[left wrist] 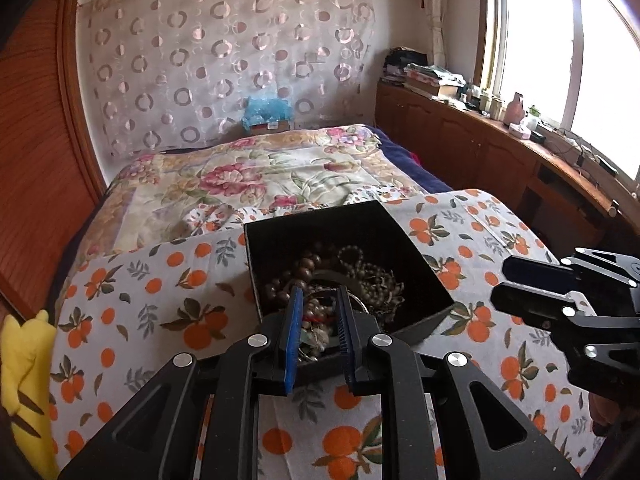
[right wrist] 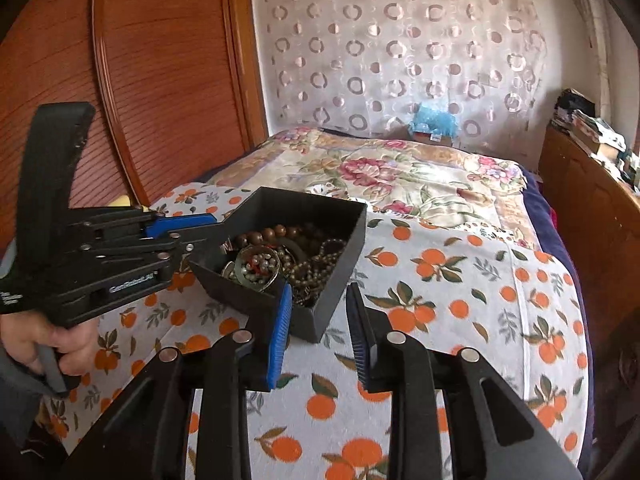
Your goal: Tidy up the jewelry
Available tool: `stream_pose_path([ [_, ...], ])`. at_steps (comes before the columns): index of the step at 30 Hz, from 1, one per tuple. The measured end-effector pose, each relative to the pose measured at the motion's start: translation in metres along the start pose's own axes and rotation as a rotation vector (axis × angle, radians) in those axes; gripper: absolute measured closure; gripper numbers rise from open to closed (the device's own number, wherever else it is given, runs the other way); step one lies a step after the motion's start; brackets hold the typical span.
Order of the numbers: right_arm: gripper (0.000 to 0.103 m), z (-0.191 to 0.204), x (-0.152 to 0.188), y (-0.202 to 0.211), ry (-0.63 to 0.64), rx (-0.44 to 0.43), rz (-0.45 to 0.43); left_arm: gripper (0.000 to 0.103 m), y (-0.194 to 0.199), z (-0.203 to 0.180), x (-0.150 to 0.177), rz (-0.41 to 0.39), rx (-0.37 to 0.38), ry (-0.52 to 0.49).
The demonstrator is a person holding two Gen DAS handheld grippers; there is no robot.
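A black open box (left wrist: 416, 264) full of bead strings and other jewelry (left wrist: 304, 268) sits on the orange-print cloth. My left gripper (left wrist: 319, 294) hovers at the box's near wall, its blue pads a little apart and only the jewelry heap showing between them. In the right wrist view the box (right wrist: 340, 236) lies just ahead, and the left gripper (right wrist: 208, 234) reaches its left corner; whether it touches I cannot tell. My right gripper (right wrist: 319, 290) stands open, the box's near corner in the gap and neither pad pressing on it. From the left wrist view the right gripper (left wrist: 498, 282) hangs right of the box.
The orange-print cloth (right wrist: 460, 300) covers the near end of a bed, with a floral quilt (left wrist: 248, 176) beyond. A wooden panel (right wrist: 172, 80) stands left, a cluttered wooden cabinet (left wrist: 460, 136) under the window on the right. A yellow item (left wrist: 24, 380) lies at the cloth's left edge. A hand (right wrist: 36, 340) holds the left gripper.
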State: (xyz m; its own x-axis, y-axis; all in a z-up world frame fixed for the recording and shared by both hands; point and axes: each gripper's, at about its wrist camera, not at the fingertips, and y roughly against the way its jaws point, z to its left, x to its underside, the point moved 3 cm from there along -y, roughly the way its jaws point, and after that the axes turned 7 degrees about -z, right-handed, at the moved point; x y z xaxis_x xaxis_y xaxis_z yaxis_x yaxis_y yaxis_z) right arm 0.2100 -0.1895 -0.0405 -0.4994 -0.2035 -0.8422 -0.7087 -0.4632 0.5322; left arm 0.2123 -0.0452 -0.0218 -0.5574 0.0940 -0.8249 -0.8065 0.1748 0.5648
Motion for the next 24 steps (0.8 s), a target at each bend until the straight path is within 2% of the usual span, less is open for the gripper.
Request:
stream_pose_path([
  [3,0.072,0.002,0.003,0.013,-0.011,0.014,-0.025,0.057,0.009,-0.001,0.002,-0.019,-0.010,-0.003],
  [5,0.072,0.005,0.006,0.025,-0.021,0.026,-0.044,0.045,0.020,-0.001,0.005,-0.035,-0.017,0.001],
  [7,0.072,0.008,0.008,0.038,-0.033,0.038,-0.070,0.022,0.034,-0.001,0.008,-0.055,-0.024,0.011],
  [8,0.071,0.009,0.009,0.043,-0.041,0.044,-0.079,0.019,0.044,0.001,0.010,-0.072,-0.026,0.022],
  [10,0.060,0.012,0.012,0.053,-0.055,0.059,-0.101,0.011,0.058,0.003,0.015,-0.085,-0.025,0.039],
  [13,0.050,0.017,0.016,0.067,-0.066,0.090,-0.125,0.008,0.081,0.006,0.020,-0.118,-0.058,0.049],
  [16,0.025,0.021,0.017,0.080,-0.079,0.125,-0.154,0.008,0.100,0.009,0.027,-0.133,-0.084,0.061],
  [19,0.007,0.023,0.019,0.095,-0.080,0.169,-0.188,0.008,0.112,0.011,0.034,-0.128,-0.112,0.068],
  [24,0.003,0.025,0.021,0.110,-0.087,0.192,-0.213,0.008,0.128,0.015,0.044,-0.134,-0.142,0.081],
])
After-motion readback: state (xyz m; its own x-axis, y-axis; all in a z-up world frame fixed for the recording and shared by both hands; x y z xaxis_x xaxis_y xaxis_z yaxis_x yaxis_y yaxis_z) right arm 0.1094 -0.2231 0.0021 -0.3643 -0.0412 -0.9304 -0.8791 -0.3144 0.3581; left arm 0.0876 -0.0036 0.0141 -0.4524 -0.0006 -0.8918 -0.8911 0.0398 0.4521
